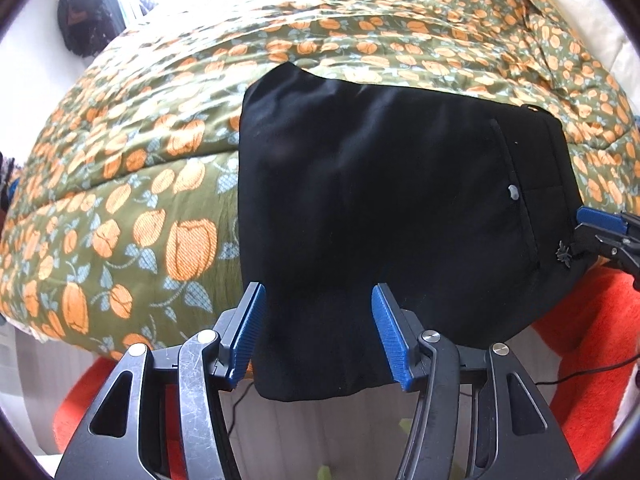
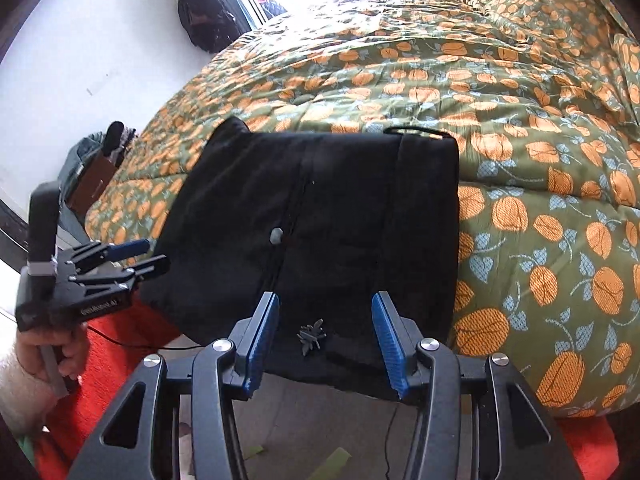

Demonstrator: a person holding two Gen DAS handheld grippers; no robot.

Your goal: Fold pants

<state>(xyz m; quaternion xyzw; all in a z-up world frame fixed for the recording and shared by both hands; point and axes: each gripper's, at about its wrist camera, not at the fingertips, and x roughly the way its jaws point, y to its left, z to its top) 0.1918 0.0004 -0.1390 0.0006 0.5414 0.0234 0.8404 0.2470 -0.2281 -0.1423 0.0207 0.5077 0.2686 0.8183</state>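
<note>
Black pants (image 1: 380, 200) lie folded into a compact rectangle on the near edge of a bed, with the lower part hanging over the edge. They also show in the right wrist view (image 2: 320, 208). A grey button (image 2: 276, 235) and a small embroidered mark (image 2: 311, 337) show on them. My left gripper (image 1: 318, 332) is open, its blue pads either side of the hanging bottom edge. My right gripper (image 2: 325, 344) is open around the bottom edge near the mark. The left gripper also shows in the right wrist view (image 2: 154, 258), and the right gripper in the left wrist view (image 1: 592, 226).
The bed carries a green quilt with orange flowers (image 1: 160, 184), rumpled at the far right (image 2: 520, 60). An orange-red rug (image 2: 120, 352) and a black cable (image 2: 132, 346) lie on the floor below. A dark bag (image 2: 204, 4) hangs on the white wall.
</note>
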